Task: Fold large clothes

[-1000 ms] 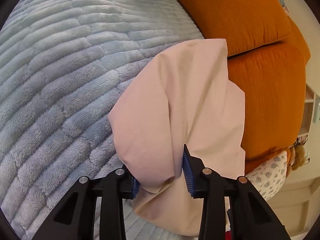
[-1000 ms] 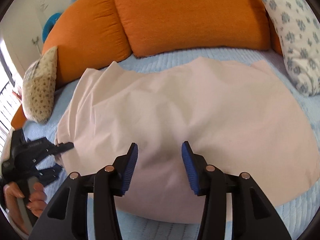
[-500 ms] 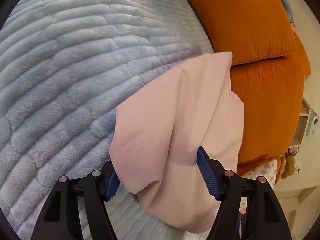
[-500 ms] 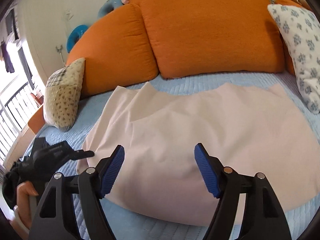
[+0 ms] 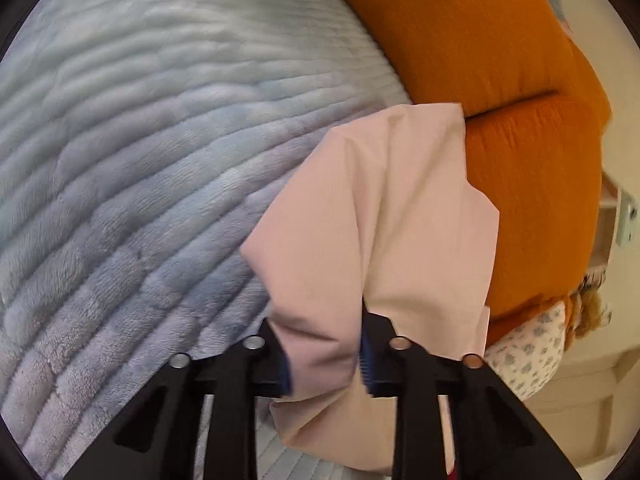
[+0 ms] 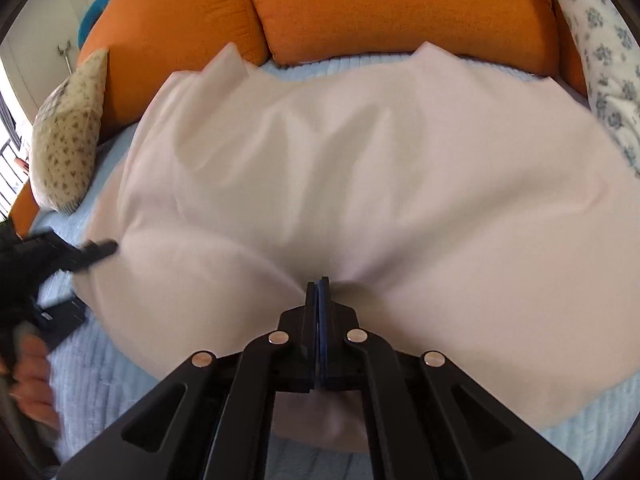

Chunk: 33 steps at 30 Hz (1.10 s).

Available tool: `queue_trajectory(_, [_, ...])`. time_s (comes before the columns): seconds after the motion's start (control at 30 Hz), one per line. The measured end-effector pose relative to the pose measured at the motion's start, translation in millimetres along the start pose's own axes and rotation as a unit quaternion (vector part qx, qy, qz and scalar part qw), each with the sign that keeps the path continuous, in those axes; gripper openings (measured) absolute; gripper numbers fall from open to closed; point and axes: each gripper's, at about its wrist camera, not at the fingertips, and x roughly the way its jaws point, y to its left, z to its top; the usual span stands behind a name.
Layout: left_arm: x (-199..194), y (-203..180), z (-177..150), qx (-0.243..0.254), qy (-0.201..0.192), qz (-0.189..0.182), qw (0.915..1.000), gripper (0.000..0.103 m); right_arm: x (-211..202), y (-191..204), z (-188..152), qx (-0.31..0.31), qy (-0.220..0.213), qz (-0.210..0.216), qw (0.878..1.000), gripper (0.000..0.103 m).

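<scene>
A large pale pink cloth lies spread over the light blue bed cover. My right gripper is shut on the cloth near its front edge, and creases fan out from the pinched spot. My left gripper holds a bunched fold of the same cloth at its left end. Its jaws are closing, with the fold filling the gap between the blue pads. In the right wrist view the left gripper shows at the cloth's left edge, held by a hand.
Orange cushions line the back of the bed, also showing as orange cushions in the left wrist view. A floral pillow lies at the right and a small patterned pillow at the left. The ribbed blue cover stretches leftwards.
Both grippers spread their jaws wide half a second ago and have since closed on the cloth. The right gripper sank onto the cloth's front part and pinched it.
</scene>
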Motion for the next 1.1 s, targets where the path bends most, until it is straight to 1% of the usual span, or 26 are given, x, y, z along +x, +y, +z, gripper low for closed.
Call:
queue_trajectory(0.03, [-1, -8, 0, 0.015, -0.005, 0.004, 0.9999, 0.025, 0, -1, -4, 0.008, -0.009, 0.002, 1.0, 0.0])
queue_trajectory(0.1, [-9, -33, -2, 0.058, -0.017, 0.006, 0.9981, 0.023, -1, -4, -7, 0.028, -0.01, 0.009, 1.0, 0.0])
queue_trajectory(0.17, [-16, -57, -5, 0.089, -0.022, -0.004, 0.9958, 0.021, -7, -14, -14, 0.079, -0.014, 0.029, 0.996, 0.0])
queue_trajectory(0.2, [-20, -70, -6, 0.102, -0.023, -0.01, 0.9944, 0.021, -10, -17, -19, 0.095, -0.018, 0.033, 0.995, 0.0])
queue_trajectory(0.3, [-32, -112, -16, 0.135, -0.018, -0.038, 0.99, 0.019, -23, -18, -35, 0.117, -0.044, 0.029, 0.992, 0.0])
queue_trajectory(0.33, [-35, -128, -20, 0.152, -0.016, -0.044, 0.9873, 0.019, -30, -24, -40, 0.135, -0.063, 0.025, 0.988, 0.0])
queue_trajectory(0.37, [-39, -146, -26, 0.177, -0.013, -0.046, 0.983, 0.019, -33, -26, -45, 0.143, -0.076, 0.024, 0.987, 0.0])
queue_trajectory(0.4, [-40, -168, -34, 0.205, -0.005, -0.049, 0.9774, 0.018, -30, -25, -47, 0.144, -0.075, 0.023, 0.986, 0.0])
queue_trajectory(0.43, [-36, -187, -43, 0.223, 0.013, -0.055, 0.9731, 0.018, -21, -28, -46, 0.152, -0.056, 0.031, 0.986, 0.0])
queue_trajectory(0.47, [-35, -199, -52, 0.234, 0.018, -0.06, 0.9703, 0.018, -19, -36, -45, 0.175, -0.051, 0.047, 0.982, 0.0])
queue_trajectory(0.5, [-34, -218, -64, 0.257, 0.019, -0.064, 0.964, 0.018, -21, -44, -46, 0.203, -0.054, 0.069, 0.975, 0.0])
queue_trajectory(0.53, [-35, -231, -74, 0.278, 0.02, -0.064, 0.9583, 0.017, -26, -53, -49, 0.228, -0.068, 0.091, 0.967, 0.0])
queue_trajectory(0.57, [-31, -251, -89, 0.301, 0.026, -0.065, 0.9509, 0.017, -30, -58, -54, 0.242, -0.08, 0.095, 0.962, 0.0])
queue_trajectory(0.63, [-20, -280, -115, 0.331, 0.048, -0.069, 0.9399, 0.017, -41, -69, -67, 0.27, -0.105, 0.088, 0.953, 0.0])
queue_trajectory(0.67, [-15, -291, -127, 0.344, 0.055, -0.068, 0.935, 0.017, -44, -72, -73, 0.278, -0.11, 0.086, 0.95, 0.0])
queue_trajectory(0.7, [-8, -302, -143, 0.361, 0.066, -0.063, 0.9283, 0.017, -44, -73, -77, 0.277, -0.109, 0.087, 0.951, 0.0])
queue_trajectory(0.77, [7, -315, -170, 0.378, 0.086, -0.057, 0.9202, 0.017, -44, -78, -80, 0.279, -0.104, 0.087, 0.951, 0.0])
queue_trajectory(0.83, [21, -326, -201, 0.395, 0.106, -0.061, 0.9105, 0.017, -47, -84, -82, 0.286, -0.102, 0.085, 0.949, 0.0])
queue_trajectory(0.87, [25, -330, -212, 0.401, 0.113, -0.063, 0.9071, 0.017, -49, -86, -83, 0.289, -0.104, 0.084, 0.948, 0.0])
queue_trajectory(0.9, [33, -338, -229, 0.412, 0.124, -0.067, 0.9, 0.017, -51, -87, -85, 0.288, -0.105, 0.082, 0.948, 0.0])
queue_trajectory(0.93, [38, -343, -242, 0.421, 0.132, -0.068, 0.895, 0.017, -55, -89, -91, 0.287, -0.108, 0.079, 0.949, 0.0])
queue_trajectory(0.97, [46, -351, -261, 0.433, 0.147, -0.067, 0.8867, 0.017, -59, -94, -95, 0.29, -0.11, 0.077, 0.948, 0.0])
queue_trajectory(1.03, [60, -355, -283, 0.449, 0.167, -0.058, 0.8758, 0.017, -61, -103, -100, 0.302, -0.112, 0.077, 0.943, 0.0])
queue_trajectory(1.07, [76, -357, -299, 0.455, 0.19, -0.041, 0.869, 0.017, -59, -107, -98, 0.308, -0.11, 0.079, 0.942, 0.0])
queue_trajectory(1.1, [85, -356, -307, 0.451, 0.204, -0.032, 0.8683, 0.016, -58, -112, -97, 0.313, -0.107, 0.084, 0.94, 0.0])
